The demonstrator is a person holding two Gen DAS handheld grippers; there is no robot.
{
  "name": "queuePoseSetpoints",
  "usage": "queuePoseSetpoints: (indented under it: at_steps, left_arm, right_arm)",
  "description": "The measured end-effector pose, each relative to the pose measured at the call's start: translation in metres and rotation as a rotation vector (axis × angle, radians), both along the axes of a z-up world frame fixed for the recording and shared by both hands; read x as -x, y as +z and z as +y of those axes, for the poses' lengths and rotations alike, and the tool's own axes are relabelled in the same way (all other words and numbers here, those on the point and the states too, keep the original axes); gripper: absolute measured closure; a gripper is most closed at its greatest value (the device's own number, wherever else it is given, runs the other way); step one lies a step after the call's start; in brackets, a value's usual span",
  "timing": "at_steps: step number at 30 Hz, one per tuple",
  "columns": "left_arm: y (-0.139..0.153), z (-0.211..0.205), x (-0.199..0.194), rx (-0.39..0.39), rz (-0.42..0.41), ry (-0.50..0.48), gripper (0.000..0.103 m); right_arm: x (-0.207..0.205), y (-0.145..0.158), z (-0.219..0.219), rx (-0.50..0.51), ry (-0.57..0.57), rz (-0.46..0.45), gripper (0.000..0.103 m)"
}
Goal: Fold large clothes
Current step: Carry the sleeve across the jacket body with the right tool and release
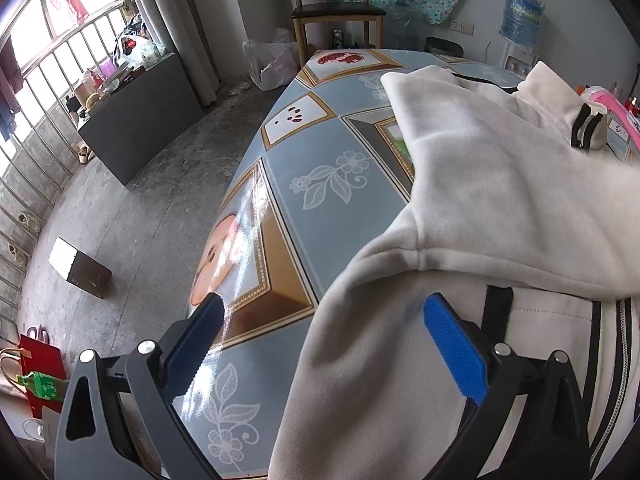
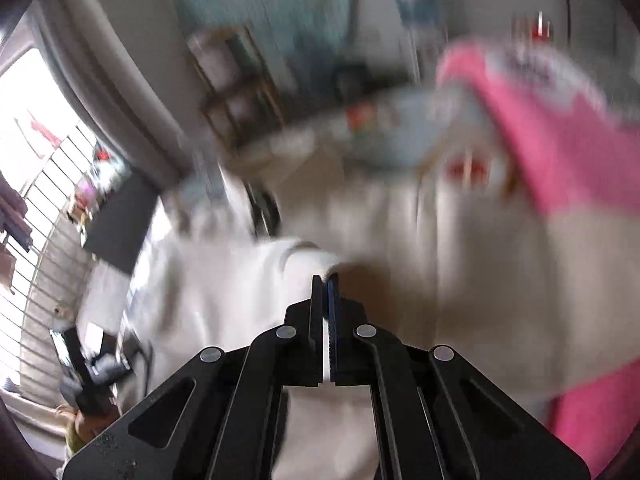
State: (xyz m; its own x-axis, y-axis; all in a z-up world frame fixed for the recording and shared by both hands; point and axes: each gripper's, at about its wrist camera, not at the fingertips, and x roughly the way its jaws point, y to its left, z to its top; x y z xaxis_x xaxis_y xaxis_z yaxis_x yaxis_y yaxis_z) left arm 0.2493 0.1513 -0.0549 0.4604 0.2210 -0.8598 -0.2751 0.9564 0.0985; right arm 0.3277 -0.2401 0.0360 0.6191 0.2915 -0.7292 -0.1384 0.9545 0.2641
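Clearly spread, the left gripper (image 1: 324,344) has its blue fingers (image 1: 454,350) straddling the edge of the cream jacket (image 1: 480,200), which fills the right of the frame on the patterned surface (image 1: 328,208). Blurred, the right gripper (image 2: 326,280) has its fingers pressed together, pinching a fold of that jacket at centre frame, with pink cloth (image 2: 560,152) at upper right.

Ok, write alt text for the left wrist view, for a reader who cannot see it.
An open left gripper with blue pads hovers over the edge of a cream zip-up jacket lying on a table covered in a blue patterned cloth. Beyond the table are a concrete floor, a wooden chair and a barred window.
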Motion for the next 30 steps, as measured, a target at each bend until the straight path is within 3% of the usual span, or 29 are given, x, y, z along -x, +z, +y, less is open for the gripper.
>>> queuePoseSetpoints:
  at_steps: [2, 4, 9, 13, 15, 20, 24, 27, 30]
  left_arm:
    - [0.0, -0.001, 0.0, 0.0, 0.0, 0.001, 0.004]
    - [0.0, -0.001, 0.0, 0.004, -0.001, 0.003, 0.004]
    - [0.0, -0.002, -0.001, 0.006, 0.001, -0.001, 0.004]
    - [0.005, -0.001, 0.001, 0.002, 0.001, -0.007, 0.004]
    - [0.018, 0.004, 0.009, 0.016, -0.049, -0.013, 0.004]
    - [0.053, 0.018, 0.019, 0.05, -0.166, -0.01, 0.004]
    - [0.068, 0.02, 0.015, 0.045, -0.191, -0.011, 0.004]
    - [0.069, 0.015, 0.014, 0.054, -0.174, -0.029, 0.004]
    - [0.077, 0.009, 0.018, 0.041, -0.144, -0.061, 0.004]
  right_arm:
    - [-0.003, 0.011, -0.015, 0.012, -0.018, -0.032, 0.101]
    - [-0.007, 0.004, -0.031, 0.054, -0.052, -0.016, 0.101]
    - [-0.03, -0.085, -0.047, 0.101, -0.12, 0.211, 0.099]
    - [-0.021, -0.074, -0.043, 0.2, -0.152, 0.133, 0.089]
    - [-0.013, -0.059, -0.038, 0.231, -0.148, 0.072, 0.081]
    - [-0.004, -0.049, -0.014, 0.237, -0.022, -0.023, 0.08]
    - [-0.005, -0.081, -0.006, 0.257, 0.038, 0.053, 0.08]
    - [-0.013, -0.109, -0.014, 0.259, 0.001, 0.151, 0.081]
    - [-0.007, -0.097, -0.029, 0.187, -0.038, 0.146, 0.076]
